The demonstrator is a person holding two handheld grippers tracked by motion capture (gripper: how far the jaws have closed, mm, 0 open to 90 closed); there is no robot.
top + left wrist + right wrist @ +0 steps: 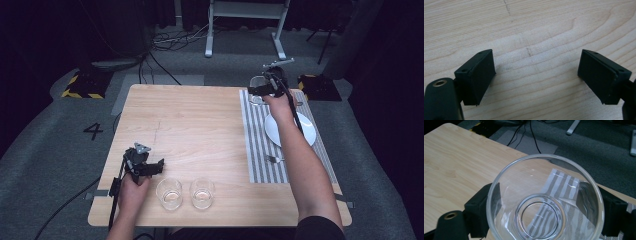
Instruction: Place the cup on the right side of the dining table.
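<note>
The right gripper (263, 90) is clamped on a clear glass (545, 201) at the far end of the striped placemat (255, 145), far right of the table (200, 125), just beyond the white plate (307, 132); the glass's base looks at or just above the mat, can't tell which. The left gripper (536, 75) hovers w/ jaws spread and nothing between them over bare wood near left, beside two more glasses (169, 194) (202, 193) at the near edge. Judged approx. a third through: one glass at the setting, still to be let go, two left to move, and a fork (274, 159) already lies on the mat.
</note>
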